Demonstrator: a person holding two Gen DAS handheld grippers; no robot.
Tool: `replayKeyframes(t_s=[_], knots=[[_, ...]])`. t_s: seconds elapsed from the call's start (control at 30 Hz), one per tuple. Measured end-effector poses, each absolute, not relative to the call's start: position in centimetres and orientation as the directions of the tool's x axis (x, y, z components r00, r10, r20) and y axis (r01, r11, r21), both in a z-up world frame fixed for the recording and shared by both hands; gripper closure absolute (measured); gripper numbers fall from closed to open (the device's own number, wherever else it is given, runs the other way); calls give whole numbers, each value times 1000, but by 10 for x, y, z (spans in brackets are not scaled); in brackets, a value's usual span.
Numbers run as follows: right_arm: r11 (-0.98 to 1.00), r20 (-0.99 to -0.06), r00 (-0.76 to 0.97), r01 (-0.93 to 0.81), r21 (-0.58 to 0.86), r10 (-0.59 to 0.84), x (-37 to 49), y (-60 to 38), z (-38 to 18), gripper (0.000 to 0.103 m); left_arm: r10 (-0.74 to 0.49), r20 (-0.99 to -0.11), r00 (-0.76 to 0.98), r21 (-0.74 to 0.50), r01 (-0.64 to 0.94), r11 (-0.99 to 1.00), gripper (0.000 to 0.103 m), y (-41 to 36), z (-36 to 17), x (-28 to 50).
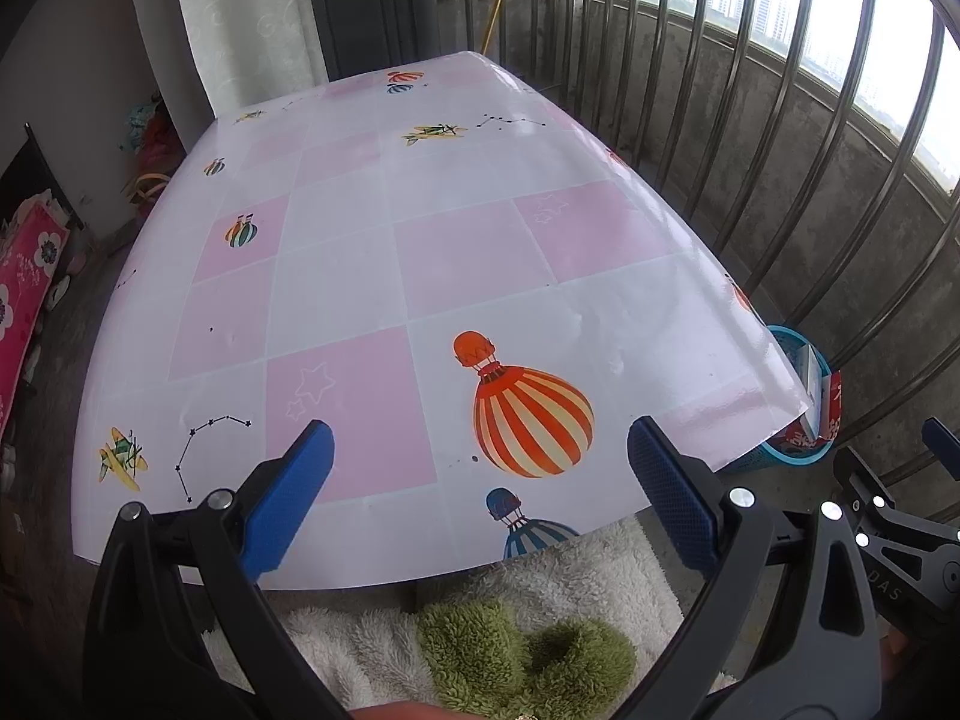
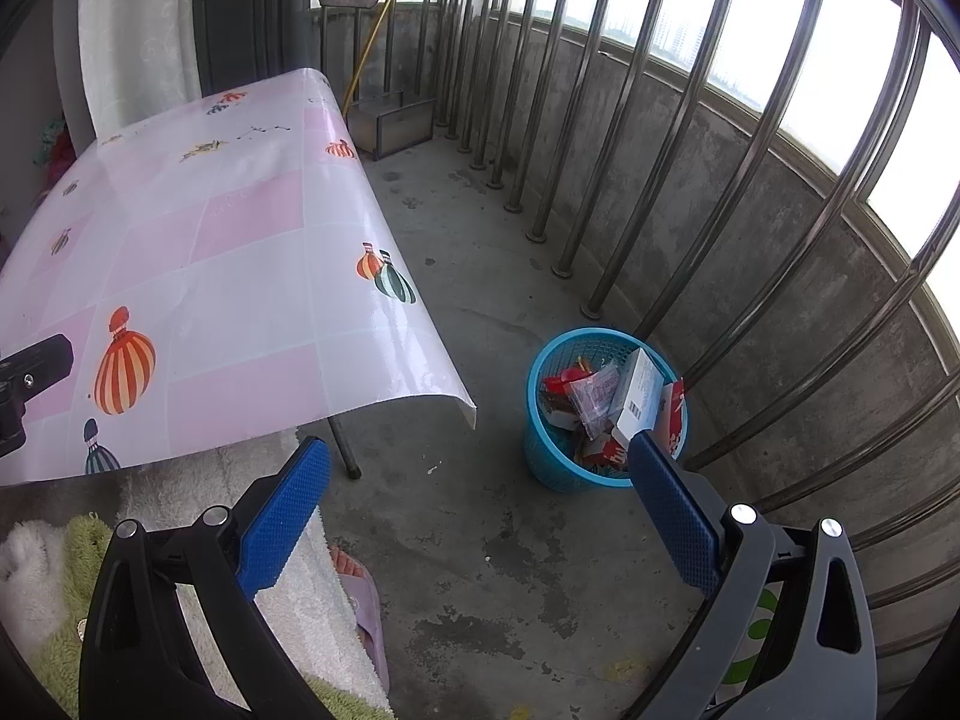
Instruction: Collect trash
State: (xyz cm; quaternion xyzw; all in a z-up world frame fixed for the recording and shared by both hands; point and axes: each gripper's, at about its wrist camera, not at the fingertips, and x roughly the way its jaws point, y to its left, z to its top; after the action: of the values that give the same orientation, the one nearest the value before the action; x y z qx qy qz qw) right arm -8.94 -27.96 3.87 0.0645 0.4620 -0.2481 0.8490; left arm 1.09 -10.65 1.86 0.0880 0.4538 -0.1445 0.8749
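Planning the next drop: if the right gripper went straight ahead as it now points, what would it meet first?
Probably the bare concrete floor, just left of the blue basket; the open right gripper is empty. Depth is unclear.

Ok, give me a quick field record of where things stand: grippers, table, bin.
left gripper: open, holds nothing, over the near table edge
right gripper: open, holds nothing, over the floor
table: patterned cloth, no trash visible on it
bin: blue mesh basket on the floor beside the table, near the railing
bin contents: white box, clear wrapper, red packets
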Motion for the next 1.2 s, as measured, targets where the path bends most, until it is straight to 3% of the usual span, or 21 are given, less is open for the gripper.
replayKeyframes(t_s=[1.2], knots=[[872, -816, 453, 475, -120, -359, -90, -280, 39, 6, -166, -818, 550, 27, 325, 945, 9, -98, 17, 9]])
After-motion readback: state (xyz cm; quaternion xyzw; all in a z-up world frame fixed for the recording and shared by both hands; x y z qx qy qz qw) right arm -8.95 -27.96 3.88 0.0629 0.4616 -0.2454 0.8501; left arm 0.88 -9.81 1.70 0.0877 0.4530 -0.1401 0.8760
